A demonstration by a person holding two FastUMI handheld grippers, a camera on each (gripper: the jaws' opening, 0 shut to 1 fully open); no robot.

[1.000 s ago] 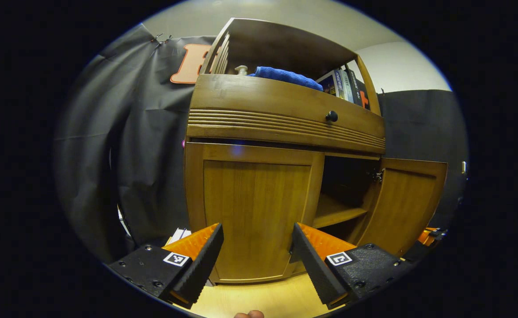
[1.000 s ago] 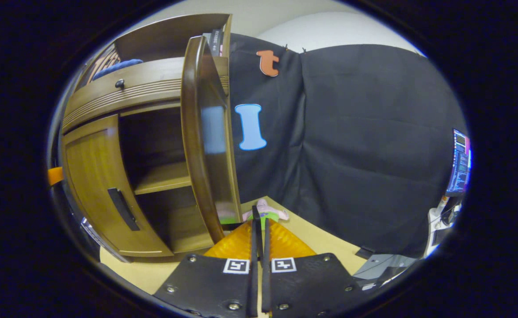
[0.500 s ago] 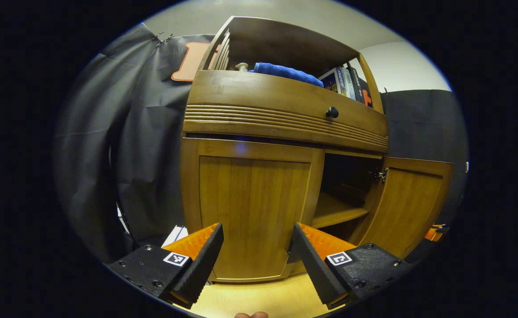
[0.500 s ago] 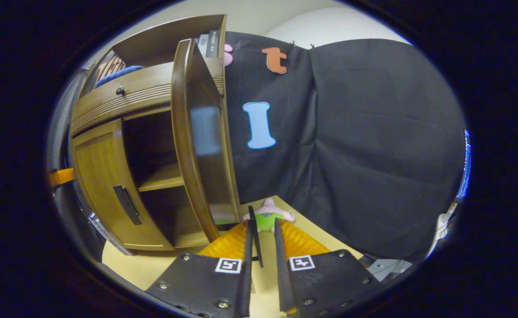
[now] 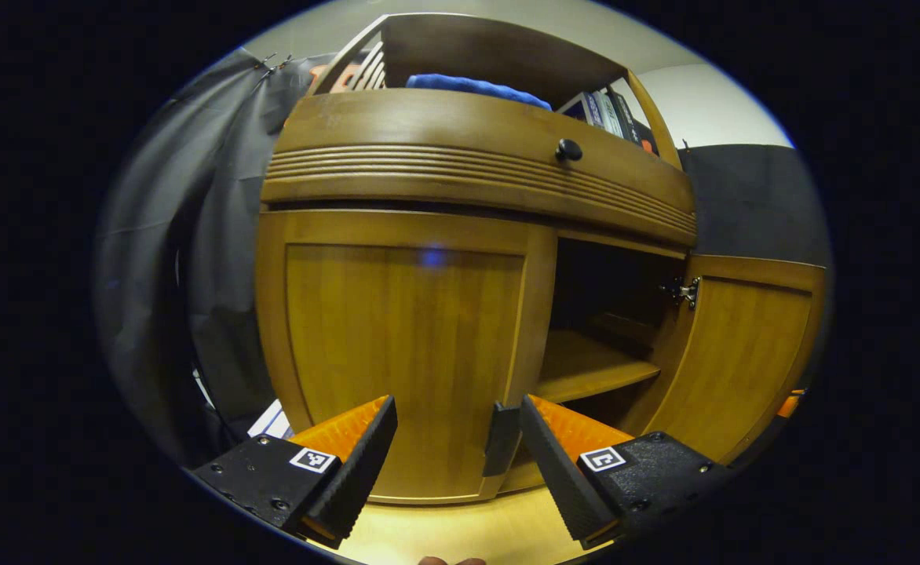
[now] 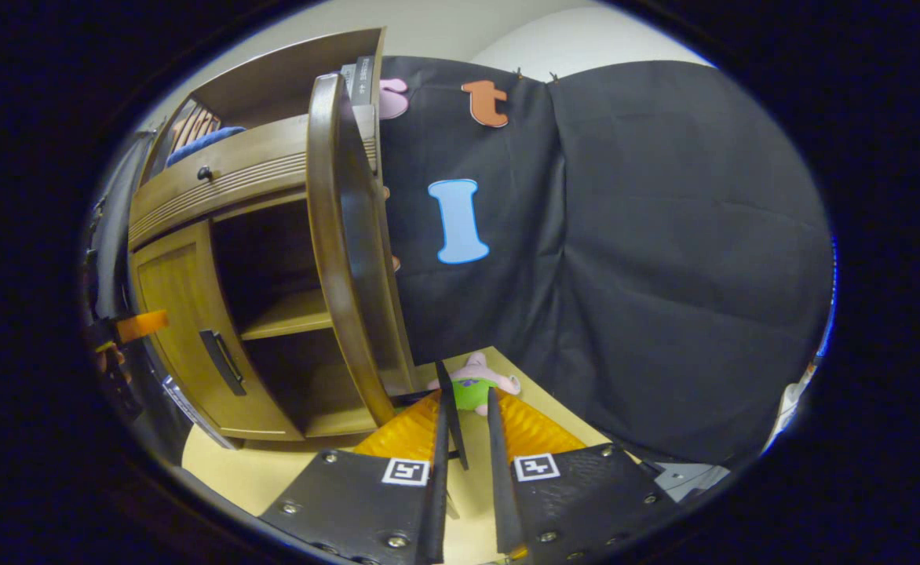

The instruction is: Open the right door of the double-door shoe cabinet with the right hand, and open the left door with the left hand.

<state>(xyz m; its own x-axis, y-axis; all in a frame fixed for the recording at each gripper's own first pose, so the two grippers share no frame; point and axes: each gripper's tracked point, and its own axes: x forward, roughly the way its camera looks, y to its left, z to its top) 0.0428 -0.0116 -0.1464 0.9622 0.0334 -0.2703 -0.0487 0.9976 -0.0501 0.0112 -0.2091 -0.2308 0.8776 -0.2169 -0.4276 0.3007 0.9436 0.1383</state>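
The wooden shoe cabinet (image 5: 476,169) is close in the left gripper view. Its left door (image 5: 405,345) is closed, with its dark handle (image 5: 501,439) just inside my right-hand finger (image 5: 558,471). My left gripper (image 5: 456,455) is open in front of that door's lower part, holding nothing. The right door (image 5: 742,353) stands swung out. In the right gripper view that right door (image 6: 346,259) shows edge-on, and its thin dark handle (image 6: 450,420) lies between the slightly parted fingers of my right gripper (image 6: 466,400), which is open.
Inside the cabinet is a bare shelf (image 5: 593,369). A drawer with a dark knob (image 5: 568,149) sits above the doors, with a blue cloth (image 5: 476,83) and books (image 5: 609,110) on top. A small plush toy (image 6: 476,383) lies on the pale floor (image 6: 554,416) beyond the right door.
My left gripper has moved closer to the closed left door, and its handle now shows by the right-hand finger. My right gripper's fingers have parted off the right door's handle.
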